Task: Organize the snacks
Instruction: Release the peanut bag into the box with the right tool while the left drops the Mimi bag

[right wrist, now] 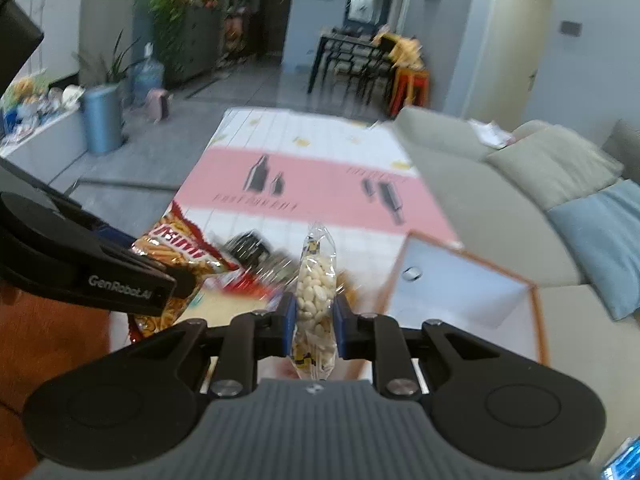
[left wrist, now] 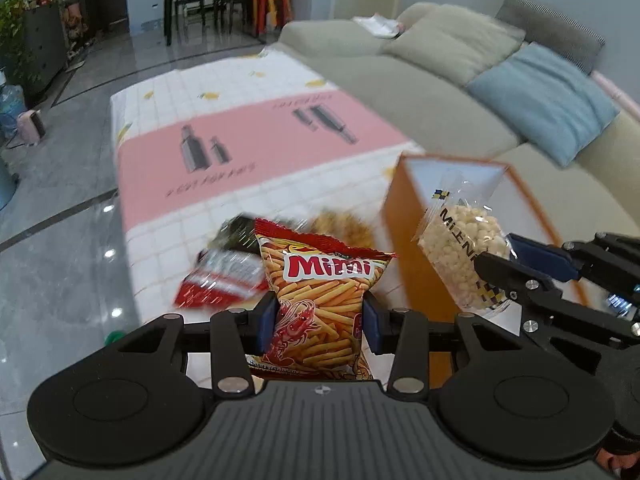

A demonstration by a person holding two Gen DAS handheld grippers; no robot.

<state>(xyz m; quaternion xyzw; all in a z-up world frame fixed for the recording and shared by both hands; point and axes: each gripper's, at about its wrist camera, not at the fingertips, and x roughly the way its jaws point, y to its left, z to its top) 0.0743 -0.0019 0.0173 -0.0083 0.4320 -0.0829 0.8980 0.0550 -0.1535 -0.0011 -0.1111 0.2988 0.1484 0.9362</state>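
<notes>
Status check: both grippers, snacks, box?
Left gripper shut on Mimi bag. Right gripper shut on clear bag of white pieces. Orange box open, just right of both bags. More snack packs on the table behind; path unobstructed.

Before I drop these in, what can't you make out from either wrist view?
- Orange box floor: left wrist view, its near wall hides it; right wrist view shows only a white wall.
- Brown furry thing: blurred, behind the red Mimi bag.
- Red-and-white packet: motion blur; label unreadable.
</notes>
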